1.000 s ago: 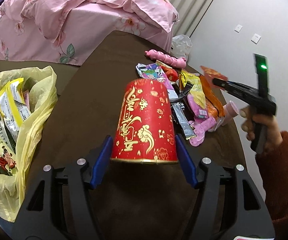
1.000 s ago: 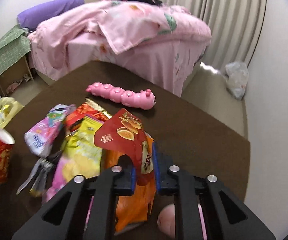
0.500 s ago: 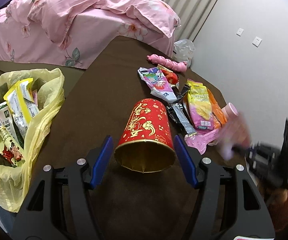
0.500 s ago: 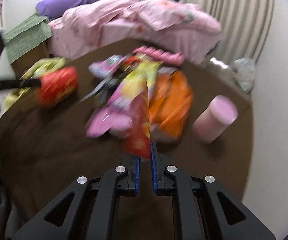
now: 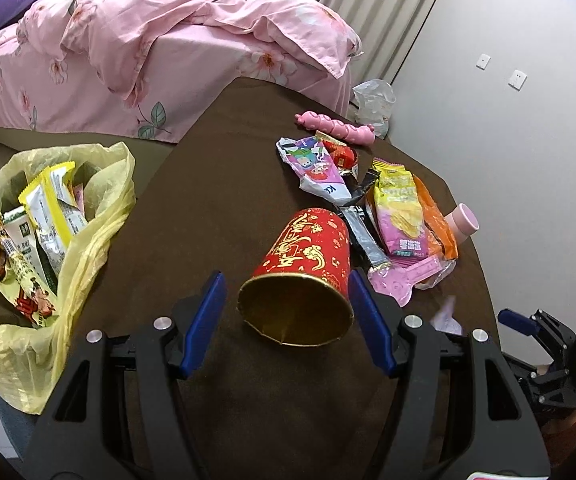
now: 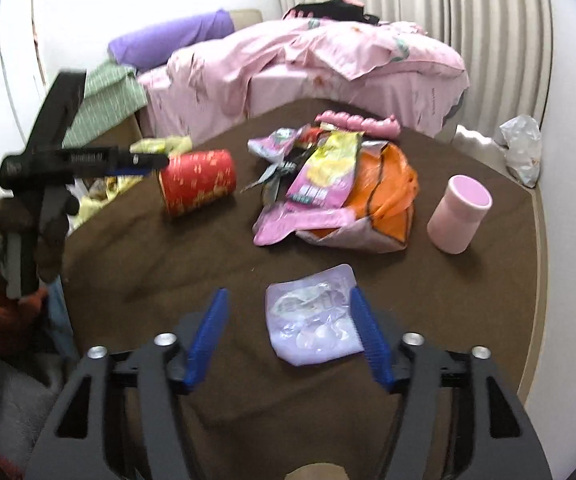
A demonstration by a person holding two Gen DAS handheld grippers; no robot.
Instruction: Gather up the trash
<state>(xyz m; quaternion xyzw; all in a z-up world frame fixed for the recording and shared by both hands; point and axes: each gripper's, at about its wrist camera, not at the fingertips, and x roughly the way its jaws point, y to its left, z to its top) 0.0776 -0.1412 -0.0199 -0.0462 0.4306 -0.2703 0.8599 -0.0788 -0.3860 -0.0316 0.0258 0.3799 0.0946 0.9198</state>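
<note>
A red paper cup with gold print (image 5: 302,276) lies on its side on the brown table (image 5: 228,168), its mouth toward me, between the fingers of my open left gripper (image 5: 288,312). The cup also shows in the right wrist view (image 6: 198,182). My right gripper (image 6: 290,330) is open, with a pale lilac wrapper (image 6: 314,318) lying flat on the table between its fingers. A pile of snack wrappers (image 5: 396,216) lies at the table's right. A yellow trash bag (image 5: 44,256) holding several wrappers hangs open at the left.
A pink cup (image 6: 458,214) stands right of the wrapper pile. A pink caterpillar toy (image 5: 334,128) lies at the far edge. A pink bed (image 5: 168,60) stands behind the table. A white plastic bag (image 5: 374,100) sits on the floor by the wall.
The red cup has gone from upright in my shut left gripper to lying on its side, and the left jaws have opened. My right gripper swung down, opened and no longer holds the red wrapper.
</note>
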